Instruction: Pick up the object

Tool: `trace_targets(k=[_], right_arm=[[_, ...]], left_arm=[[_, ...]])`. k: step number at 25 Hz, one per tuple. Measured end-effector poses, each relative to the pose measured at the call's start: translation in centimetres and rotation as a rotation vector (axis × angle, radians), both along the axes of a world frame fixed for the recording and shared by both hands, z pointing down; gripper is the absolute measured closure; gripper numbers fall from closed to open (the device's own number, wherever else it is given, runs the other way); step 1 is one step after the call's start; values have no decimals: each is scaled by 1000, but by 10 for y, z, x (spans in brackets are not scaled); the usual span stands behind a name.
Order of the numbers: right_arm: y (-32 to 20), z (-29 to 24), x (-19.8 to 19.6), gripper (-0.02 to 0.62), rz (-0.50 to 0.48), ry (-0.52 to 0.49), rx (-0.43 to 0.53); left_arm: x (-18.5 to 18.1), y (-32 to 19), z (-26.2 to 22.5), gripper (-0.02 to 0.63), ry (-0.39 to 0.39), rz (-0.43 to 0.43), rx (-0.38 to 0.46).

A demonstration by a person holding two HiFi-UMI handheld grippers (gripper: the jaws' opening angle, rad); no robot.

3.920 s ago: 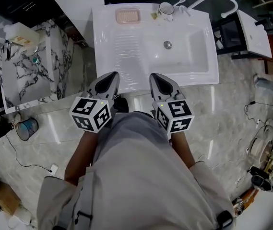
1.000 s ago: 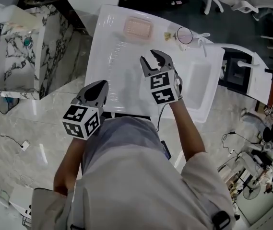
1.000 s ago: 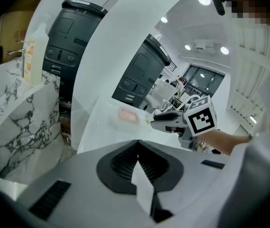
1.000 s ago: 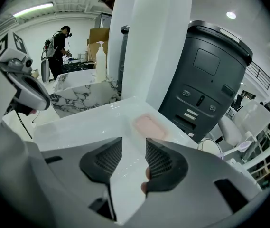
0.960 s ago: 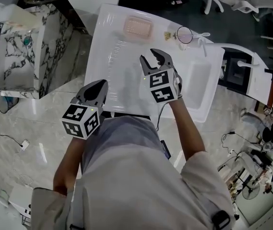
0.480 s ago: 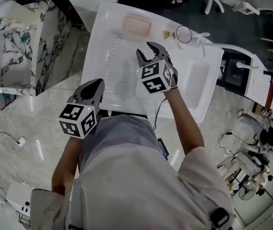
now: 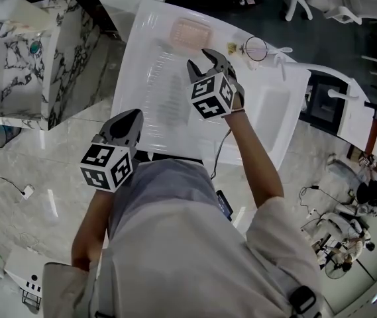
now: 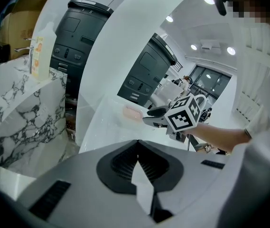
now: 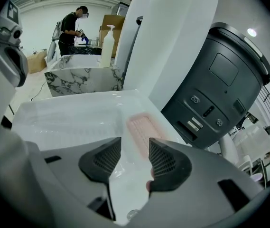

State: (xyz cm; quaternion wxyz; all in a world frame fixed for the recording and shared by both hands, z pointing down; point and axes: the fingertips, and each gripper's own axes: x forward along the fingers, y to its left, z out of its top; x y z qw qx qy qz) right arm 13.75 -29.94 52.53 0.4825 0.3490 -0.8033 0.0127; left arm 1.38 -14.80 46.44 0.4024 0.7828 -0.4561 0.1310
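Obs., head view: long white ceramic sink (image 7: 150,114) with ribbed drainboard on its left half and basin on its right. The object, a pale pink ribbed rectangular soap tray (image 7: 189,29), lies flat at the drainboard's far end, near the back rim.

Right gripper (image 7: 205,63) is held out over the drainboard, pointing at the tray and stopping short of it; we see no contact. In its own view, the right gripper (image 9: 135,148) has its jaws apart, and they have just been opening. Nothing sits between the pads; the pink tray (image 9: 143,129) shows through the gap, further ahead on the white surface (image 9: 68,122).

Left gripper (image 7: 130,119) is at the sink's near edge, well apart from the tray. In the left gripper view, the left gripper (image 8: 138,144) has its jaws closed tip to tip and is empty; the tray (image 8: 131,113) is far ahead.

We also note a marble-patterned white block (image 7: 36,52) left of the sink and a clear round glass (image 7: 256,47) on the back rim.
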Motion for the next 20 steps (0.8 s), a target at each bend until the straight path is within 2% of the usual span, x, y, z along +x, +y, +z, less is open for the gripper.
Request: trace_targets(k=[8, 20], right_arm=[[-18, 16, -3, 419, -76, 87, 15], [-40, 47, -11, 400, -140, 186, 12]], left_arm=[[-3, -1, 1, 604, -2, -17, -8], [-14, -2, 5, 604, -7, -56, -28]])
